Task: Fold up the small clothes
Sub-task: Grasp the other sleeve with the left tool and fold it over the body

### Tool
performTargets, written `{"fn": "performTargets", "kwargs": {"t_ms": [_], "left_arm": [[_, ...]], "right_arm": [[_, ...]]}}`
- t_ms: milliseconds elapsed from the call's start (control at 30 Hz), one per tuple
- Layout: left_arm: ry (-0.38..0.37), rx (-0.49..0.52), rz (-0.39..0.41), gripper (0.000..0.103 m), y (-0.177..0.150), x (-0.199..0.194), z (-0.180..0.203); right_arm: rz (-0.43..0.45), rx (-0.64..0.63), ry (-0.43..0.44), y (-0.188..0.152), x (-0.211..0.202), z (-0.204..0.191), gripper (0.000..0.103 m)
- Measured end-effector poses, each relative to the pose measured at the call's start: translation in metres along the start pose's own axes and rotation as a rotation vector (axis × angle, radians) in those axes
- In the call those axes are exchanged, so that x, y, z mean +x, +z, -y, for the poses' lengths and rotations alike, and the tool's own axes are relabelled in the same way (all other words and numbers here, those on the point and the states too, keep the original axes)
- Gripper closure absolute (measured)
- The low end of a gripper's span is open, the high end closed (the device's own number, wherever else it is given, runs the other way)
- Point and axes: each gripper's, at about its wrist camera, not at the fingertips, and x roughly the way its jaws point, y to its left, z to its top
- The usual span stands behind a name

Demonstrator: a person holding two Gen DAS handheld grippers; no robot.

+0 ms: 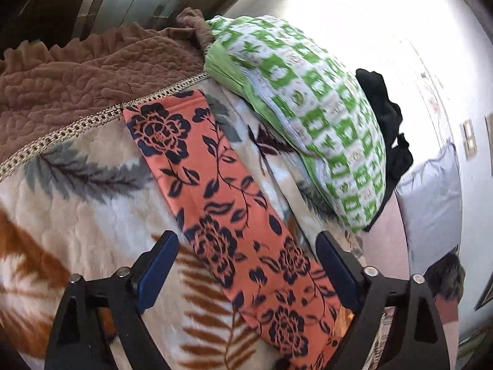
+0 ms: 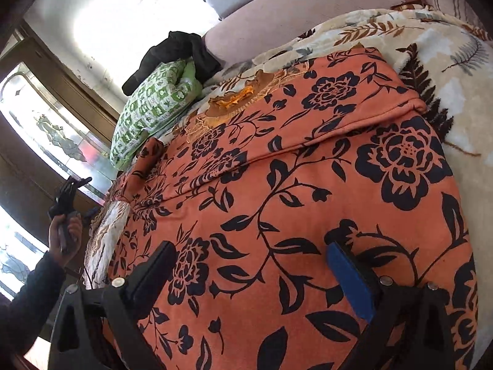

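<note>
A cream fleece blanket with brown and grey leaf prints (image 1: pixel 92 215) covers the bed. The orange garment with dark navy flowers (image 2: pixel 292 200) lies spread flat across it, a green-and-white patterned bundle (image 1: pixel 308 117) at its far side. The left gripper (image 1: pixel 246 265) and right gripper (image 2: pixel 251 280) both hover above the garment, jaws wide, gripping nothing.

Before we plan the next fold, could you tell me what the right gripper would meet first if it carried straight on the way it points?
Most likely the orange floral garment spread on the blanket; the open right gripper points down onto it, though depth is unclear.
</note>
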Motion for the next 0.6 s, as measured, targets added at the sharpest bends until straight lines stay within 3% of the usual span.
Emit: {"fn": "performTargets", "kwargs": {"t_ms": [167,467,500,533,567,600], "left_arm": [[0.076,-0.093,0.032,0.019,0.024,0.028,-0.033],[0.129,-0.071,0.073,0.022,0.044,0.052,-0.035],[0.165,-0.069,0.077,0.043,0.045,0.054,-0.035],[0.219,-0.061,0.072,0.094,0.049,0.056,-0.037],[0.252,-0.072,0.046,0.097,0.050,0.060,-0.043],[0.238,-0.089,0.045,0.099,0.052,0.061,-0.046]], "right_arm": [[0.015,-0.043,-0.021,-0.003,0.000,-0.004,0.003],[0.022,-0.057,-0.009,-0.004,0.002,-0.003,0.001],[0.022,-0.057,-0.009,-0.004,0.001,-0.003,0.001],[0.022,-0.057,-0.008,-0.004,0.001,-0.003,0.001],[0.022,-0.057,-0.008,-0.005,0.001,-0.003,0.001],[0.023,-0.057,-0.007,-0.005,0.001,-0.003,0.001]]}}
